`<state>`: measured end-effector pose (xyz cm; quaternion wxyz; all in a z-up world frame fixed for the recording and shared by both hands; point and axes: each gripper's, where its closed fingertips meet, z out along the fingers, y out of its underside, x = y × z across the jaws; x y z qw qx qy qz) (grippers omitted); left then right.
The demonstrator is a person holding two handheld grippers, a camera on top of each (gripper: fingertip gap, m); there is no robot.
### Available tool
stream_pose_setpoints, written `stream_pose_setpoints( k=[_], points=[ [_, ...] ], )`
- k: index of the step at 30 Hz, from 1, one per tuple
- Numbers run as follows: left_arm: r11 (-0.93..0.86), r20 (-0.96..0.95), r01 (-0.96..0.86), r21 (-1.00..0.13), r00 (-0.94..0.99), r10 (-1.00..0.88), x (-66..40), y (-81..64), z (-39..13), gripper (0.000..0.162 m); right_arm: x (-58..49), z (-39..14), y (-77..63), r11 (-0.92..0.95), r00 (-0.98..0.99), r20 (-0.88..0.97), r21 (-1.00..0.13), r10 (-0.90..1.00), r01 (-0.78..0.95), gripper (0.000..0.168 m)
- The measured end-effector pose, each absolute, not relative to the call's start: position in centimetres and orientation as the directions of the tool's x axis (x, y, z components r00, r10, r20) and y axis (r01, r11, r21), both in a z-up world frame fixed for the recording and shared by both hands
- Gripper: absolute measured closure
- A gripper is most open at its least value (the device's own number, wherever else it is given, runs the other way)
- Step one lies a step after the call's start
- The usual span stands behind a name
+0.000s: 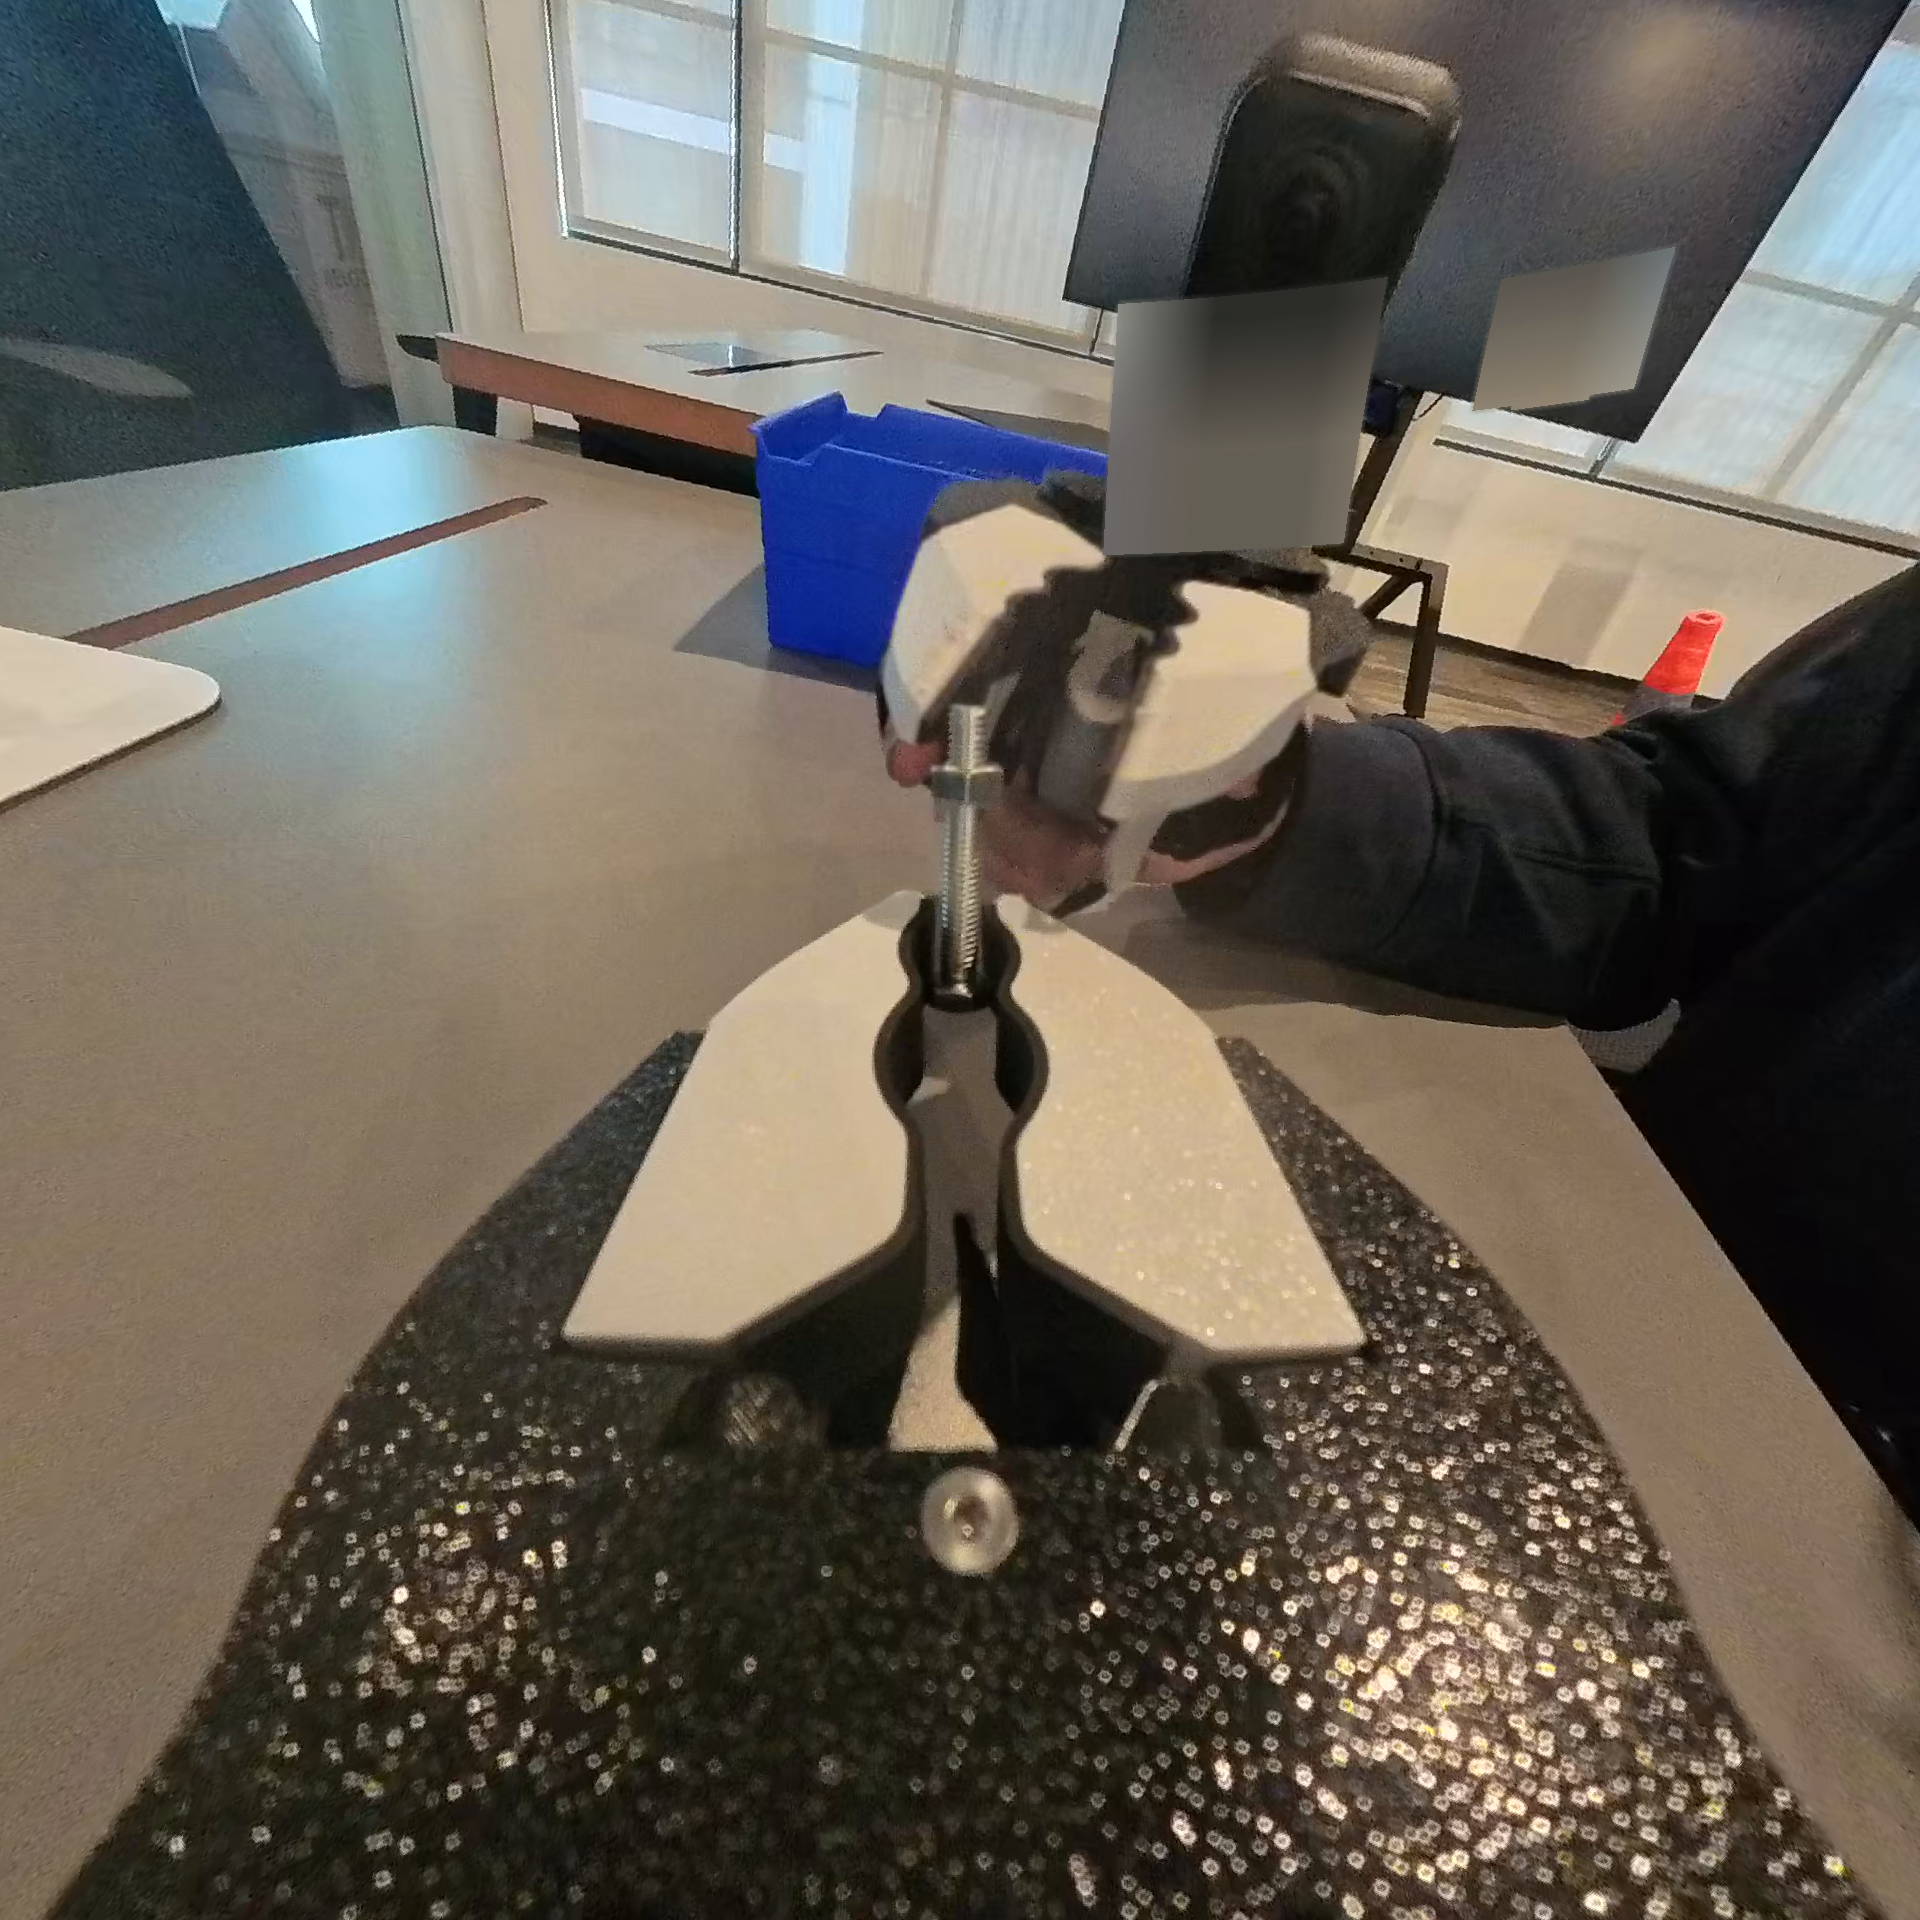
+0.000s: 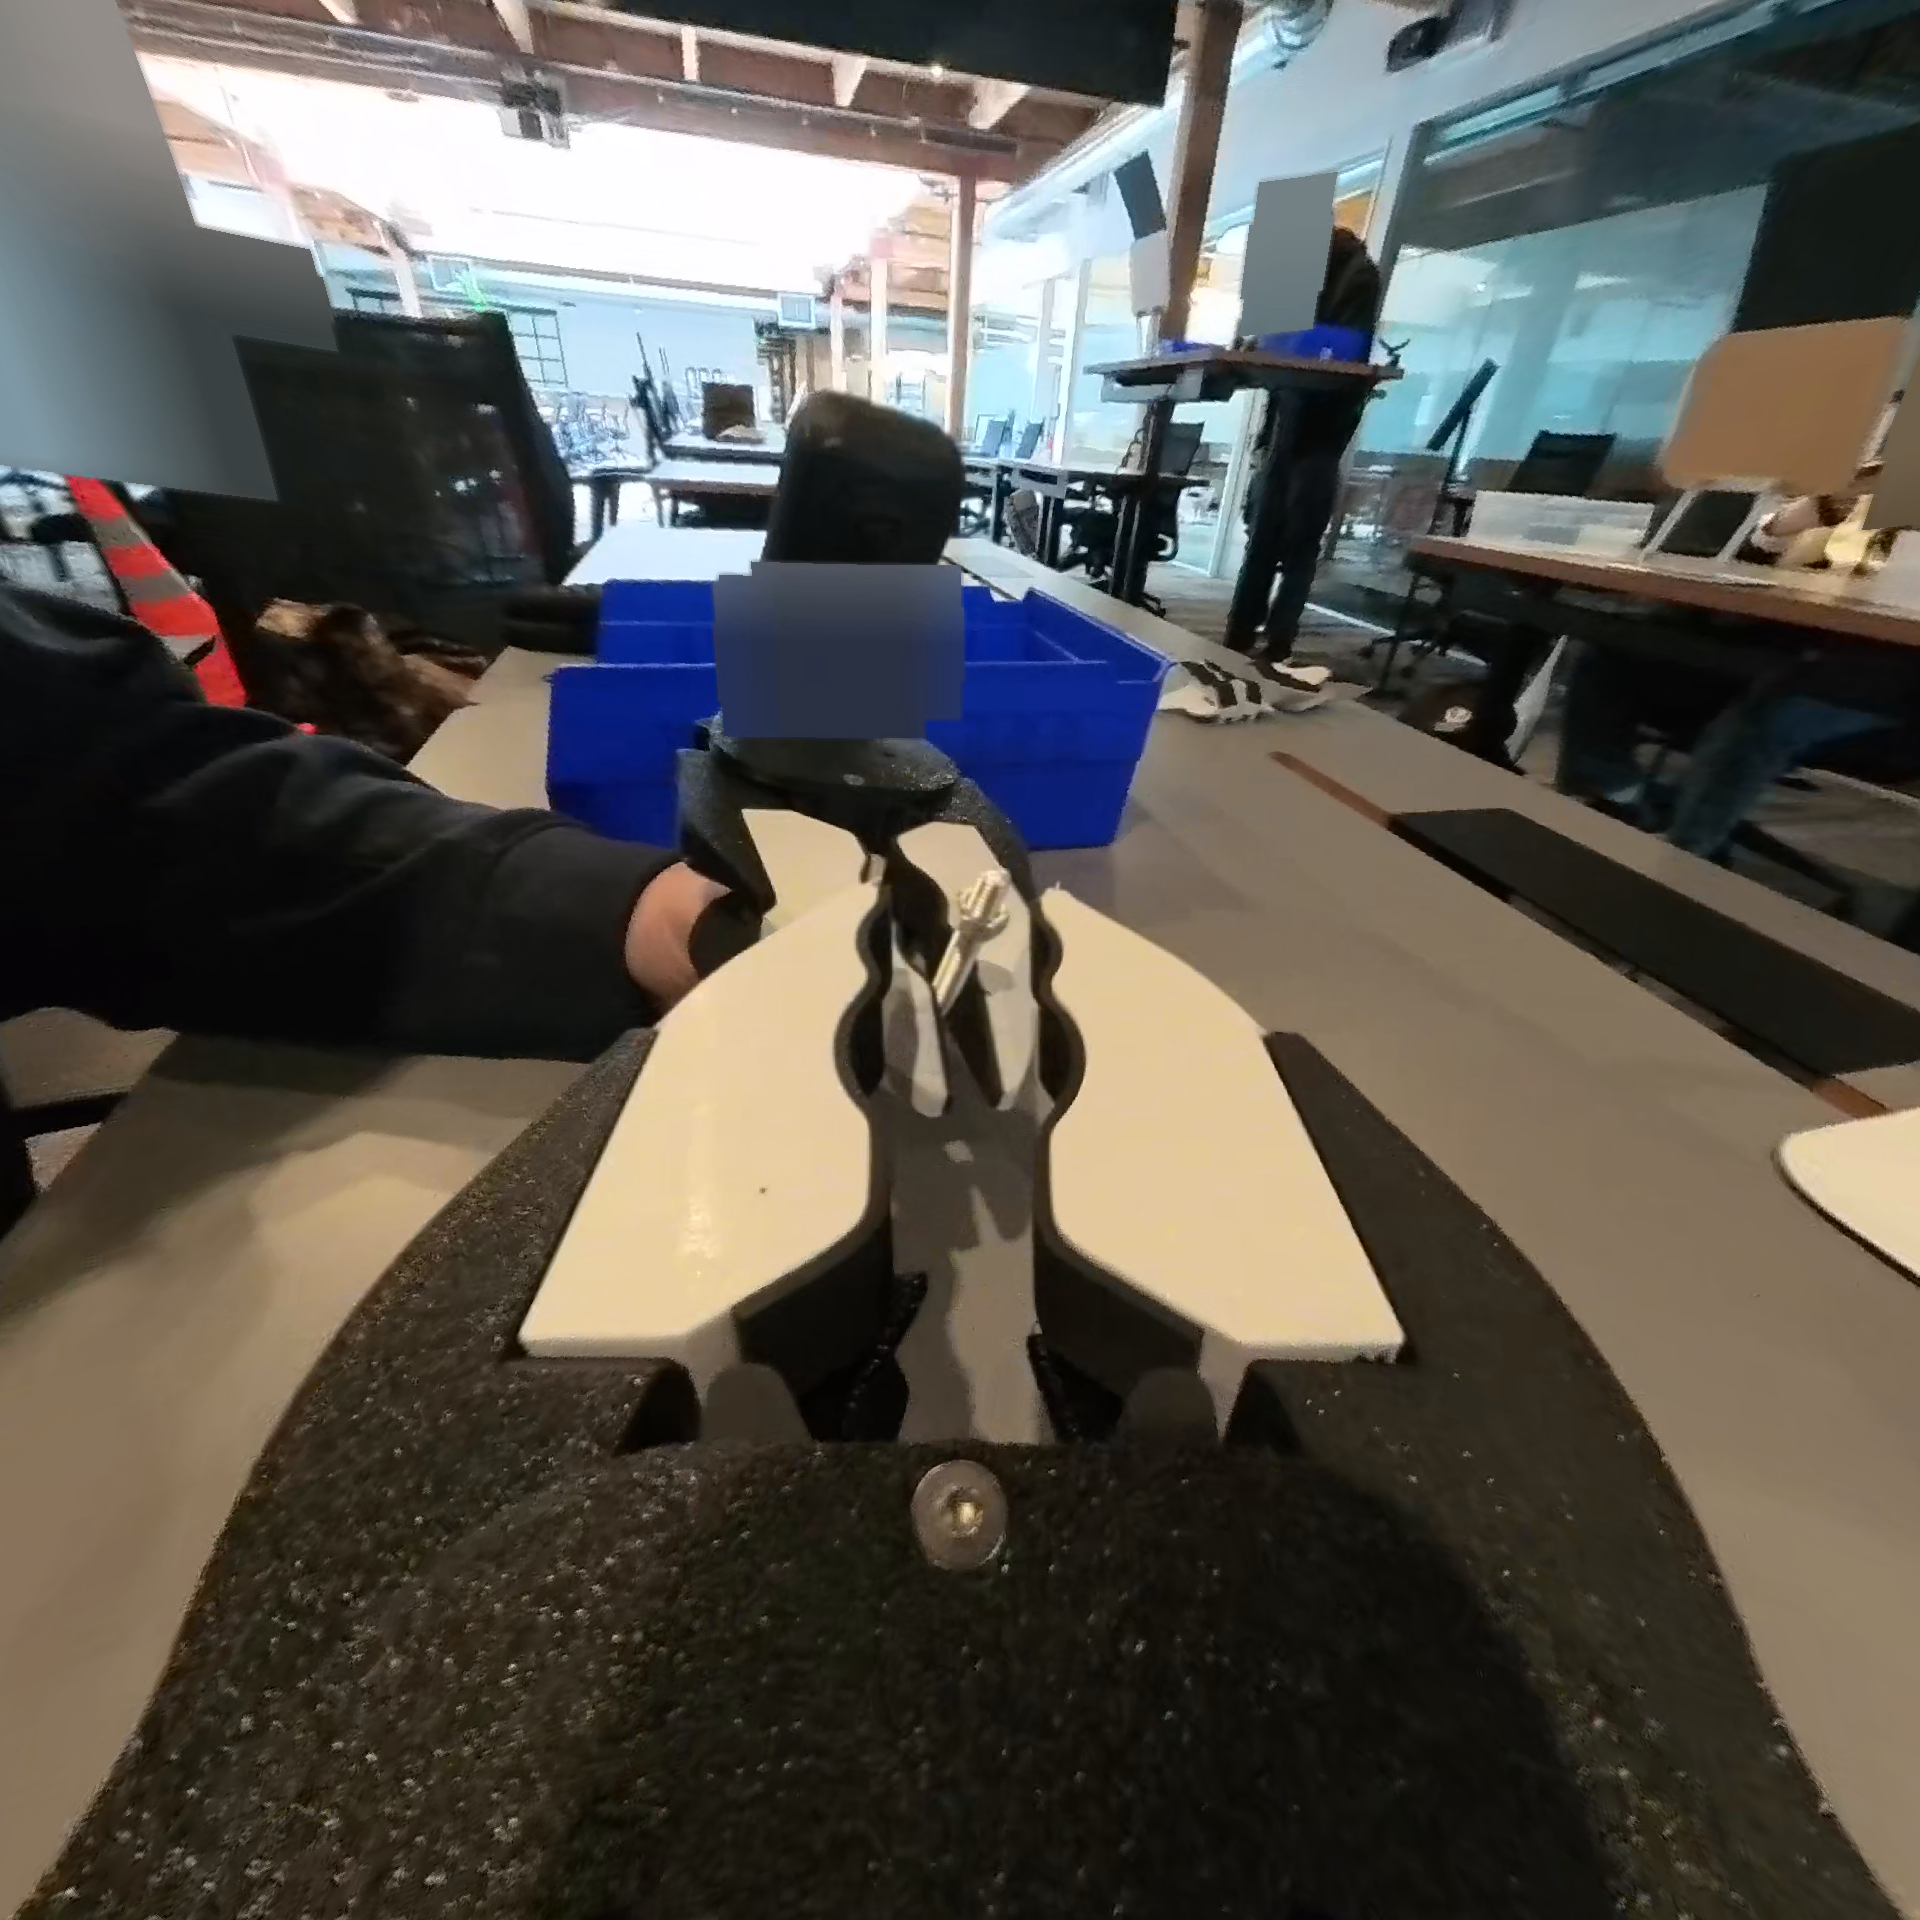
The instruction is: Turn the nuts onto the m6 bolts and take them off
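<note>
My left gripper (image 1: 961, 940) is shut on the lower end of a silver M6 bolt (image 1: 961, 862), which stands upright above the grey table (image 1: 416, 831). A silver nut (image 1: 966, 781) sits on the thread near the bolt's top. My right gripper (image 1: 1091, 707) faces it from behind the bolt, tilted, its white fingers apart and just right of the nut. In the right wrist view the right gripper (image 2: 956, 920) is open, and the bolt (image 2: 958, 961) with its nut (image 2: 985, 902) leans in the gap near the fingertips. The left gripper's body (image 2: 831, 800) shows behind it.
A blue bin (image 1: 862, 520) stands on the table behind the grippers; it also shows in the right wrist view (image 2: 1039, 748). A white pad (image 1: 83, 707) lies at the table's left. A black strip (image 2: 1662, 914) lies on the table. A person's dark sleeve (image 1: 1507, 852) comes in from the right. The grippers are tip to tip, or close to it.
</note>
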<state>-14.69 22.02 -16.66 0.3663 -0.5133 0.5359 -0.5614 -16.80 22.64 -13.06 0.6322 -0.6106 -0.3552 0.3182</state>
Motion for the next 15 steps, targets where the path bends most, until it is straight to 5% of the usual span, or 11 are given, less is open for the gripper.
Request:
stream_pose_setpoints(
  k=[2,4,12,15],
  points=[
    [-0.159,0.185,-0.138,-0.978,-0.205,-0.961,-14.7,22.0,-16.6,0.154,-17.3,-13.2,22.3,0.04,0.514,0.049,-0.999,0.856,0.028,0.142],
    [-0.159,0.185,-0.138,-0.978,-0.205,-0.961,-14.7,22.0,-16.6,0.154,-17.6,-12.9,20.9,0.046,0.425,0.049,-0.999,0.904,0.016,0.168],
    [-0.163,0.189,-0.136,-0.977,-0.206,-0.96,-14.7,22.1,-16.6,0.154,-16.7,-13.0,22.7,0.048,0.55,0.052,-0.999,0.833,0.021,0.139],
    [-0.164,0.189,-0.135,-0.977,-0.205,-0.96,-14.7,22.1,-16.6,0.154,-17.4,-13.0,21.8,0.054,0.49,0.053,-0.998,0.87,0.013,0.149]
  ],
)
